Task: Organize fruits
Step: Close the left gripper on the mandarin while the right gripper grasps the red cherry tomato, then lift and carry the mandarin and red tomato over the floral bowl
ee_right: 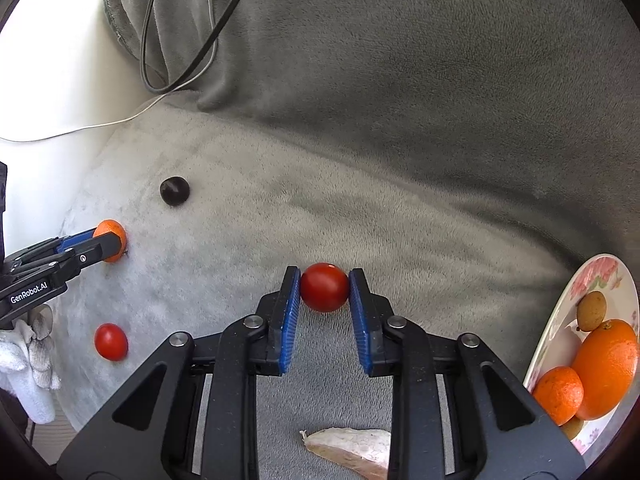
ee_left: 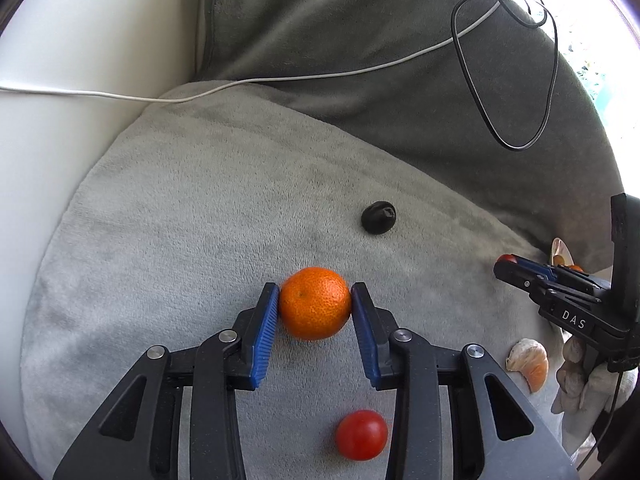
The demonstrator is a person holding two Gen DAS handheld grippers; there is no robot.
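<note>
On the pale grey blanket (ee_left: 180,208) the left gripper (ee_left: 315,306) had its blue pads pressed on both flanks of a mandarin (ee_left: 315,303), which rested on the fabric. A loose cherry tomato (ee_left: 361,435) lay just behind the pads, between the gripper's arms, and a dark round fruit (ee_left: 378,217) sat apart, further up the blanket. A peeled mandarin piece (ee_left: 530,362) lay near the right edge.

The right gripper (ee_right: 324,288) was clamped narrow on a second cherry tomato (ee_right: 324,287), pads touching both sides, fruit low on the blanket. A pale peeled segment (ee_right: 352,452) showed between its arms.

At the right edge of the right wrist view a flowered plate (ee_right: 560,320) held a large orange (ee_right: 606,368), a smaller mandarin (ee_right: 558,394) touching it, and a small brown fruit (ee_right: 591,311).

A white cable (ee_left: 240,84) and a black cable (ee_left: 548,92) crossed the darker grey fabric behind.
</note>
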